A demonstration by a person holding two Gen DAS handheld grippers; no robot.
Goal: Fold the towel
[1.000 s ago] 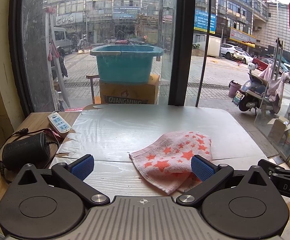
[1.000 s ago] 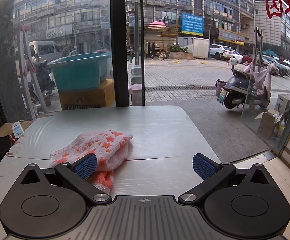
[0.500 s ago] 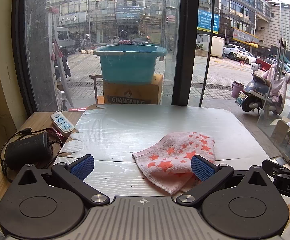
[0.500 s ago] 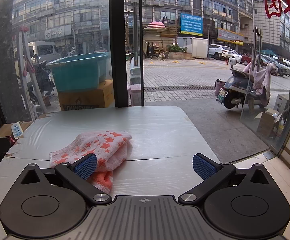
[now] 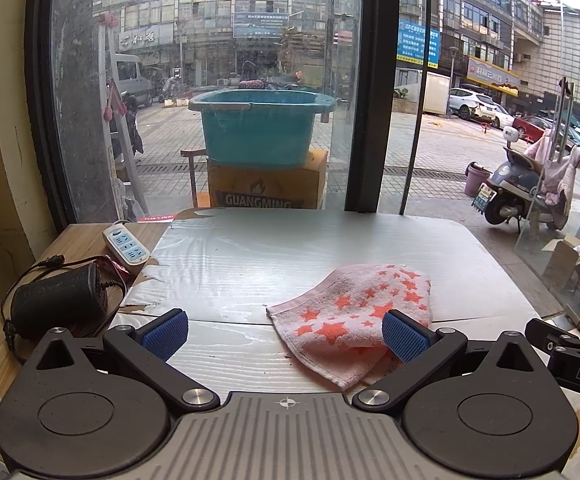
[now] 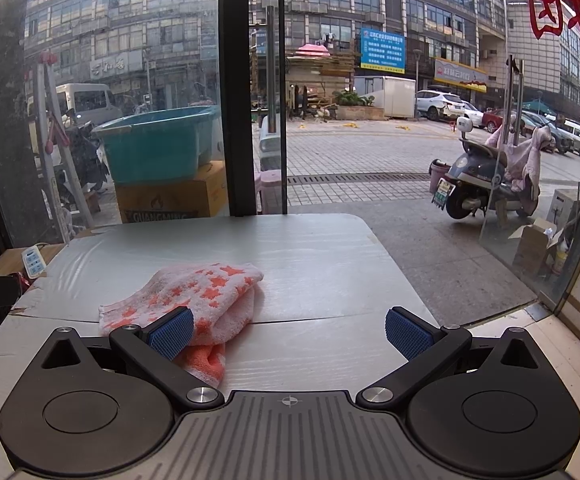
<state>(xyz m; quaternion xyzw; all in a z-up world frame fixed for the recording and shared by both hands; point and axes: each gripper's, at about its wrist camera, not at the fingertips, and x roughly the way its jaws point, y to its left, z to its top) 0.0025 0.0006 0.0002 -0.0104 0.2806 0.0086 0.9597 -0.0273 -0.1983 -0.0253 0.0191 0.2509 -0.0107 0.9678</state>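
Note:
A pink towel with orange stars (image 5: pixel 350 312) lies folded on the grey table (image 5: pixel 250 256). It also shows in the right wrist view (image 6: pixel 198 300), with an orange underside at its near corner. My left gripper (image 5: pixel 286 334) is open and empty, hovering just in front of the towel, its right finger in front of the towel's near right part. My right gripper (image 6: pixel 290 334) is open and empty, to the right of the towel, its left finger in front of the towel's near edge.
A black power adapter (image 5: pixel 56 300) with cable and a white power strip (image 5: pixel 126 246) lie on the wooden surface at the left. The table ends at a window (image 5: pixel 210 80). The right gripper's body shows at the right edge of the left wrist view (image 5: pixel 570 356).
Both grippers stay open. The left wrist view has shifted slightly, so the towel sits a little further right and away; the right wrist view is almost unchanged.

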